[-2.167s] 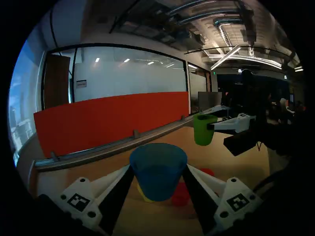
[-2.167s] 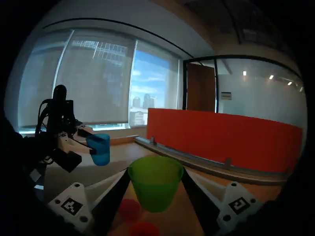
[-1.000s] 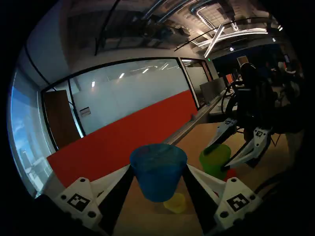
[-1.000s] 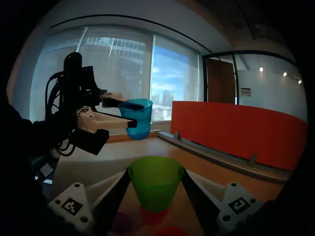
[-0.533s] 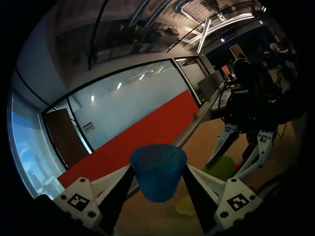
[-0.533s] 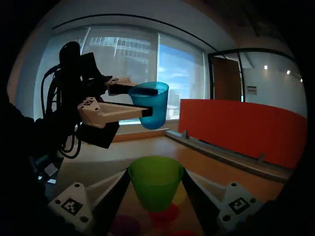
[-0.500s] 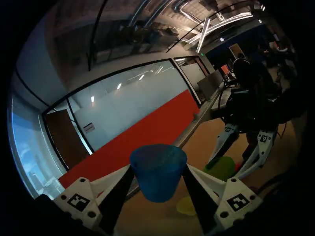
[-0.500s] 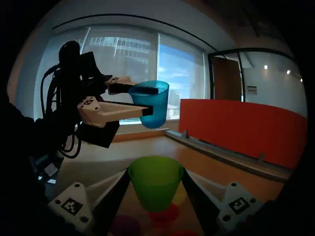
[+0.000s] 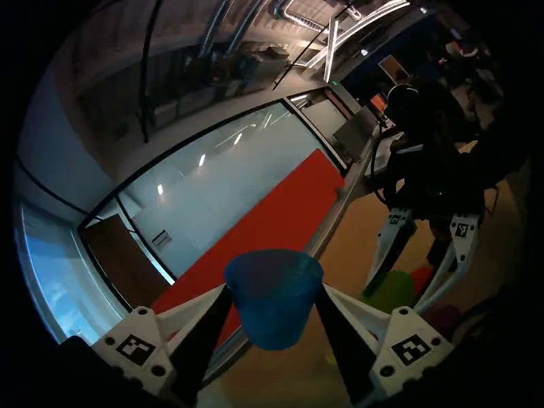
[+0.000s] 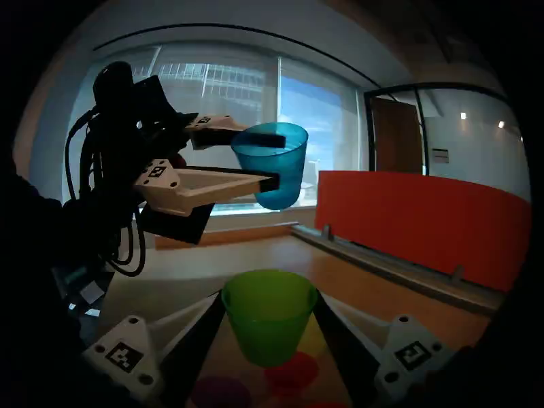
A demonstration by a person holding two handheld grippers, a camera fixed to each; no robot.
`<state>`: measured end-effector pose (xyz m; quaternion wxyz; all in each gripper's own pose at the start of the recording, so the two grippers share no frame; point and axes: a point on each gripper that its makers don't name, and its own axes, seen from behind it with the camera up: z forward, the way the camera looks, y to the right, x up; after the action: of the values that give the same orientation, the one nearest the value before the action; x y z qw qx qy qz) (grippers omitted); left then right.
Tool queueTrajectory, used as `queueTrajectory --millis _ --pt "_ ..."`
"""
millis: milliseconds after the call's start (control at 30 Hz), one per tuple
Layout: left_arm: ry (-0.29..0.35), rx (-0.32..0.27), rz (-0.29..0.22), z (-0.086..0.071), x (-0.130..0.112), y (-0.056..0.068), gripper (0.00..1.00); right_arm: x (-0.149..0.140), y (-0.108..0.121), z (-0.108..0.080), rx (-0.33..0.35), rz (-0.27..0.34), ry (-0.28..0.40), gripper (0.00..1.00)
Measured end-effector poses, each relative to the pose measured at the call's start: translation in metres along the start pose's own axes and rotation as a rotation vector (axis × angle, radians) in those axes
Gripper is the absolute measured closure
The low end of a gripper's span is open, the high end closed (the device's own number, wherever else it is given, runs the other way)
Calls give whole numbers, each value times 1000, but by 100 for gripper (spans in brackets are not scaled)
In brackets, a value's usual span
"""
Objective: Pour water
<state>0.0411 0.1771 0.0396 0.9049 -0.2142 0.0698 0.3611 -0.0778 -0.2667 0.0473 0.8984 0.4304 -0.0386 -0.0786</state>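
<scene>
Pre-pour step: the left gripper [image 9: 273,302] is clamped on the blue cup [image 10: 272,166], slightly tilted, above and left of the green cup [image 10: 269,319]. The right gripper [image 10: 269,309] clamps that one upright, low over the table [image 10: 381,285]. No stream visible, so next probably means bringing the blue rim over the green mouth, then tilting further with the 2 cups aligned.

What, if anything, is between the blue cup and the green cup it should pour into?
Nothing visible. In the right gripper view, the blue cup hangs higher than the green cup, with only open air between them.
</scene>
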Motion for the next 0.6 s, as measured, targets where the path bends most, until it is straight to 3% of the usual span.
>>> queueTrajectory --millis 600 --pt "12 24 158 8 14 1 16 4 -3 3 9 1 10 7"
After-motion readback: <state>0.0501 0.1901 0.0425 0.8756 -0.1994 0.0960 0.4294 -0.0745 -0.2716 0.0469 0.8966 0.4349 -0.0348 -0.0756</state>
